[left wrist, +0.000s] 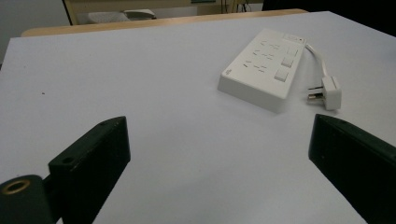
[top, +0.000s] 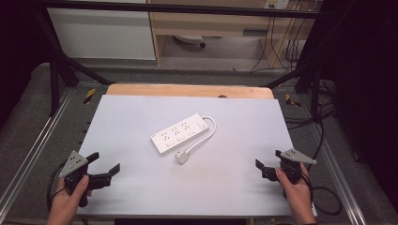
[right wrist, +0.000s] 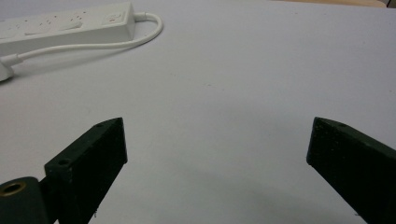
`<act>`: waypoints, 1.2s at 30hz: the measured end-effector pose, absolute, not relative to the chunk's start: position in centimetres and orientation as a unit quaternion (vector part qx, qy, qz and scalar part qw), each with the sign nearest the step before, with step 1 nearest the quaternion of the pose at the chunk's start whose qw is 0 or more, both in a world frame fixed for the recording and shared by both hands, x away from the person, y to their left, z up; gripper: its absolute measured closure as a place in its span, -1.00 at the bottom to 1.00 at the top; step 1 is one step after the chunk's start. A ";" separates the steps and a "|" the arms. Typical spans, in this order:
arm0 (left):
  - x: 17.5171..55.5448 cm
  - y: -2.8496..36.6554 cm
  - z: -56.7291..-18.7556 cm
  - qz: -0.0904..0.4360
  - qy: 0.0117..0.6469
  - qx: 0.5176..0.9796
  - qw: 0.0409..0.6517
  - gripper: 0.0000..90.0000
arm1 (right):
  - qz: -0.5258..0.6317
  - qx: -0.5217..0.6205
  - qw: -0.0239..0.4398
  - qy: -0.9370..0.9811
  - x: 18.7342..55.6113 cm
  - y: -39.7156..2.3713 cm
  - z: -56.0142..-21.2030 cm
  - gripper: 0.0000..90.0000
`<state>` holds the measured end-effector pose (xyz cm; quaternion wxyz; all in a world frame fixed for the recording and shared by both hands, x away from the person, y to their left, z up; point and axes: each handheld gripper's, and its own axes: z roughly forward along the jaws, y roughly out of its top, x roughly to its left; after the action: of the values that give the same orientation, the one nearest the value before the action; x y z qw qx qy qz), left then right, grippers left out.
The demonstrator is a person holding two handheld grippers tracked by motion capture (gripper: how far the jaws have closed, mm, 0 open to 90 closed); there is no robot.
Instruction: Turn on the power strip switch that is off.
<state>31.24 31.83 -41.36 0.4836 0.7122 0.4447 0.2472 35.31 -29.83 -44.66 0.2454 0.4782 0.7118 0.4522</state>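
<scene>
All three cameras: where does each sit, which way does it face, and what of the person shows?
High view: above the near edge, facing forward and down on the table; both hands, left gripper, right gripper.
Left gripper view: low, facing the power strip and plug; own jaws apart.
Right gripper view: low; own jaws apart.
Shared: power strip.

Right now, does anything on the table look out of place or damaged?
Nothing stands out. The power strip lies flat at an angle, its cord looped to the loose plug beside it. Both grippers are open, apart from it.
</scene>
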 end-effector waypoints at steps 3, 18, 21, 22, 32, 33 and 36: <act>31.2 31.8 -41.4 0.248 0.443 0.713 0.483 -0.88 | 0.454 0.476 0.247 0.712 35.2 -29.7 -44.6 -0.87; 31.3 31.7 -41.5 0.246 0.444 0.714 0.482 -0.88 | 0.473 0.465 0.239 0.709 35.0 -29.3 -43.6 -0.89; 31.3 31.8 -41.5 0.245 0.445 0.716 0.479 -0.88 | 0.485 0.471 0.230 0.700 35.0 -29.1 -43.2 -0.89; 31.3 31.8 -41.5 0.244 0.446 0.715 0.481 -0.88 | 0.487 0.472 0.229 0.698 35.0 -29.0 -43.1 -0.89; 31.3 31.8 -41.6 0.244 0.446 0.716 0.479 -0.88 | 0.490 0.459 0.237 0.702 34.9 -27.8 -42.3 -0.93; 31.3 31.8 -41.6 0.244 0.446 0.716 0.479 -0.88 | 0.486 0.460 0.243 0.702 34.9 -27.7 -42.0 -0.93; 31.3 31.8 -41.7 0.242 0.448 0.716 0.477 -0.88 | 0.481 0.460 0.246 0.705 35.1 -27.3 -41.5 -0.94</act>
<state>31.30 31.83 -41.65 0.4767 0.7165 0.4480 0.2424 35.07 -27.34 -41.45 0.2459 0.4601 0.7048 0.4807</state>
